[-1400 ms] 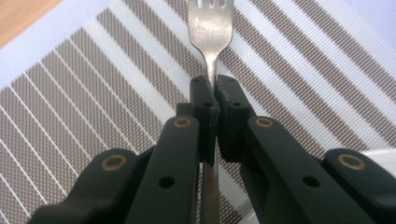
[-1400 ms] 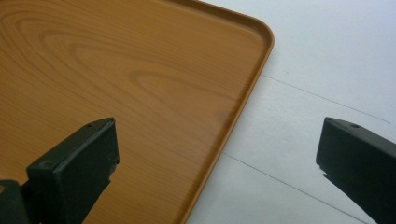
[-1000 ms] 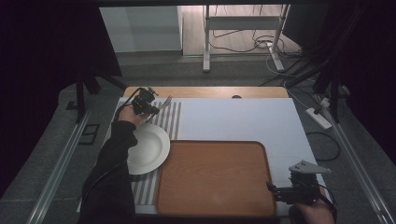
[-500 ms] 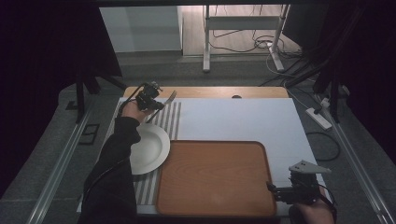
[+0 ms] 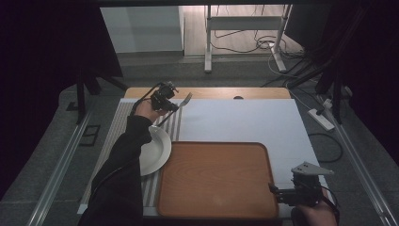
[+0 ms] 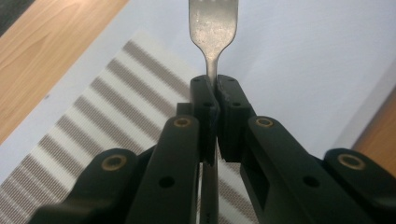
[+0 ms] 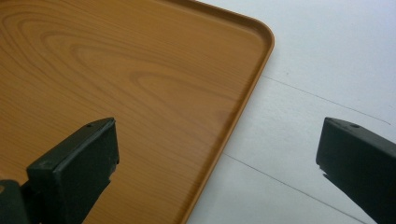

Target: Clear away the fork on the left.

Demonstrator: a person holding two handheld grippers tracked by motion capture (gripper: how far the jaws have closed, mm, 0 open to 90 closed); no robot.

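My left gripper point(image 5: 172, 104) is shut on the handle of a metal fork point(image 5: 185, 100) and holds it above the striped placemat point(image 5: 123, 113) at the far left of the table. In the left gripper view the pads point(image 6: 205, 100) clamp the fork point(image 6: 212, 28) just below its tines, which point away from me. A white plate point(image 5: 157, 150) lies on the placemat, nearer than the fork. My right gripper point(image 5: 275, 192) rests open at the near right corner of the wooden tray point(image 5: 216, 181); its jaws straddle the tray's rim point(image 7: 254, 74) with nothing between them.
A white cloth point(image 5: 244, 120) covers the table to the right of the placemat. The wooden table edge point(image 5: 211, 92) shows at the far side. A power strip point(image 5: 322, 118) and cables lie on the floor to the right.
My left gripper has lifted the fork and carried it to the right, from beside the plate's far edge toward the far middle of the table. The right gripper has stayed put.
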